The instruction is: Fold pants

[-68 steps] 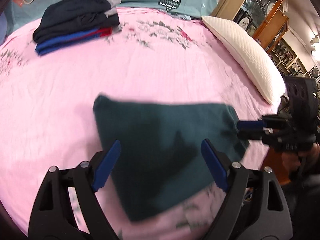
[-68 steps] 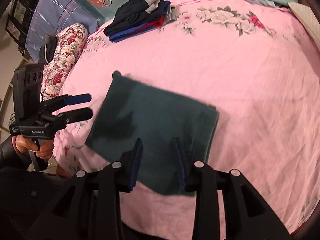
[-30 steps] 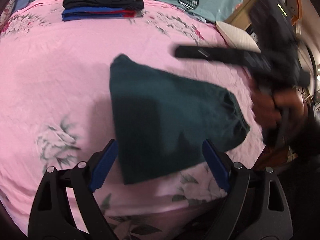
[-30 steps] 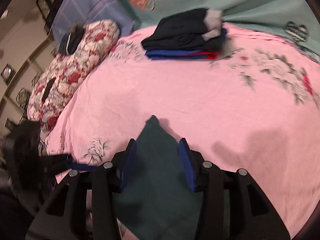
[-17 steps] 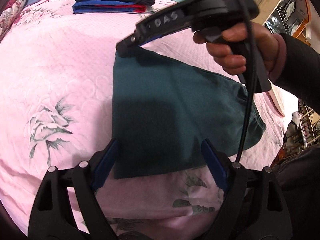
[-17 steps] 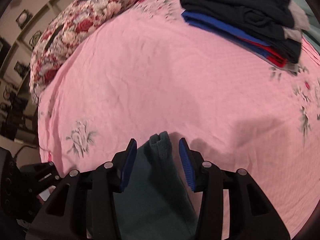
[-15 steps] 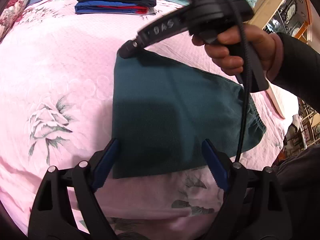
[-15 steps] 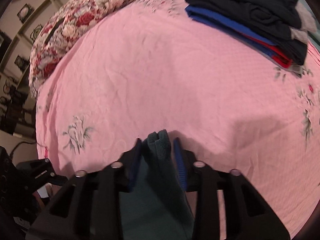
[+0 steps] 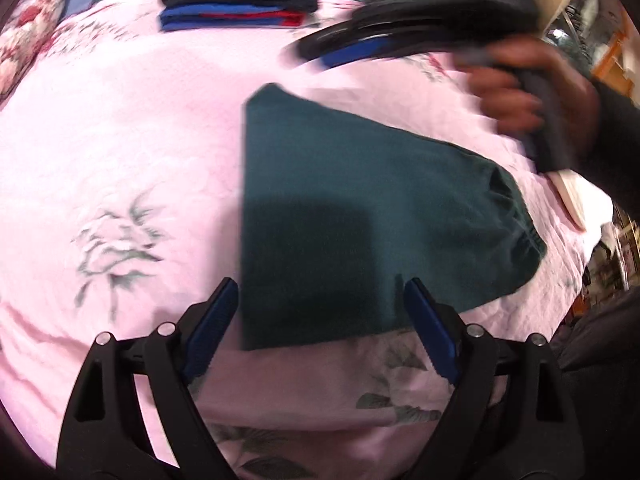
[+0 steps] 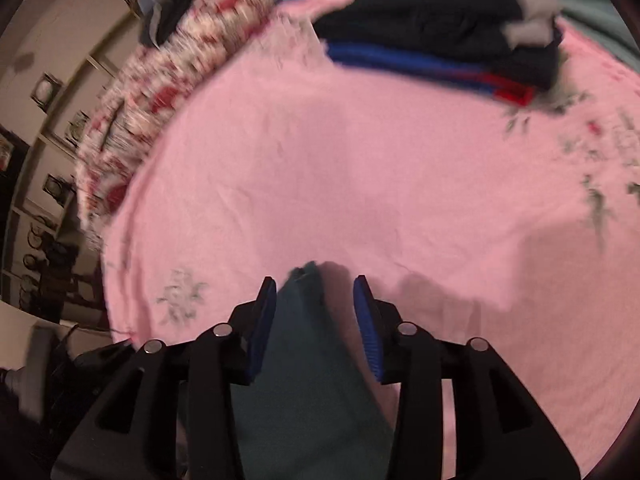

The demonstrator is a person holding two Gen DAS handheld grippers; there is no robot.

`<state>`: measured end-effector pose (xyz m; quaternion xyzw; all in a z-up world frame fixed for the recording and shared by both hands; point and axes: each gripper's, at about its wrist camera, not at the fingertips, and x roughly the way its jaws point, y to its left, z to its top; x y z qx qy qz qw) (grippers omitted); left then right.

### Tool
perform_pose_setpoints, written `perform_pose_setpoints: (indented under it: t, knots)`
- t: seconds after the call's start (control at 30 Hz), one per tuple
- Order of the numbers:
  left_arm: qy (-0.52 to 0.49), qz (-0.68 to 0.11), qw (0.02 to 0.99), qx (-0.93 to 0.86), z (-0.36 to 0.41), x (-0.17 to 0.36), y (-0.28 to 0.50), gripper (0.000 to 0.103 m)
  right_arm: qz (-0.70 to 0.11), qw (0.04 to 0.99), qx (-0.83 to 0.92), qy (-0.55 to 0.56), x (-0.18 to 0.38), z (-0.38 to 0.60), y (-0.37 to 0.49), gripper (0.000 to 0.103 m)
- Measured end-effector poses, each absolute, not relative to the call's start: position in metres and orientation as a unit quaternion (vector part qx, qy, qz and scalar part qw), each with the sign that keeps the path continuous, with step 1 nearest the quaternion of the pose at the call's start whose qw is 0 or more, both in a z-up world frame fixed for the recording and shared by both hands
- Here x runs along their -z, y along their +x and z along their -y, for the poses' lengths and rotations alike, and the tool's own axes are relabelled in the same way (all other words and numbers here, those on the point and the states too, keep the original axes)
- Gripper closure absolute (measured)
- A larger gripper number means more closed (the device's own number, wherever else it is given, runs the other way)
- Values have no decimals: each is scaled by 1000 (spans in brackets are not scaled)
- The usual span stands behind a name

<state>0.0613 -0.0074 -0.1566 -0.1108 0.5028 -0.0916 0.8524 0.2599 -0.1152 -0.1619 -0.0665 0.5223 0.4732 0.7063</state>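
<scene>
The dark teal pants (image 9: 360, 216) lie folded flat on the pink bed sheet (image 9: 120, 140). My left gripper (image 9: 320, 296) stands open over their near edge, one blue pad on each side, touching nothing. In the left wrist view my right gripper (image 9: 310, 56) is a blur just beyond the pants' far corner, held by a hand (image 9: 516, 92). In the right wrist view that corner (image 10: 304, 276) sits between the blue pads (image 10: 264, 320) of the right gripper (image 10: 315, 286). Its jaws are opening and a gap shows beside the cloth.
A stack of folded dark, blue and red clothes (image 9: 240, 4) (image 10: 440, 28) sits at the far side of the bed. A floral pillow (image 10: 180, 48) lies at the left edge and a white pillow (image 9: 576, 196) at the right. Shelves line the wall left of the bed.
Half a second ago the right gripper was pinched on the pants' far corner; now its jaws stand apart and it has pulled away. The left gripper has hardly moved.
</scene>
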Motion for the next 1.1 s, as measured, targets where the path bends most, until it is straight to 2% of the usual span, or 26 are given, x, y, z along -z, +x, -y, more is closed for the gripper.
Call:
perform_pose_setpoints:
  t: [0.13,0.27,0.43,0.53,0.63,0.7,0.83,0.93,1.1]
  knots:
    - [-134,-474,867,82,-8,129,64,11,-502,722,-475,-18,129,177,222,59]
    - [-111,-463,873,109,8,114,82,9,-517,719,-465,27,141,232,183,59]
    - [-74,-498,850,154,50,136,105,9,-552,715,-422,73,176,276,139,59]
    - [-51,-527,835,152,62,164,108,8,-557,726,-398,60,196,294,118,59]
    - [3,-527,835,156,77,170,107,3,-535,741,-395,91,208,310,112,61]
    - [39,-534,831,150,86,173,108,2,-538,743,-384,107,207,309,114,59]
    - [48,-542,827,142,89,170,111,2,-533,754,-374,87,192,306,114,54]
    - [57,-542,827,137,89,165,114,2,-521,765,-366,97,178,319,116,43]
    - [71,-533,833,127,92,155,105,2,-499,795,-315,139,163,350,133,42]
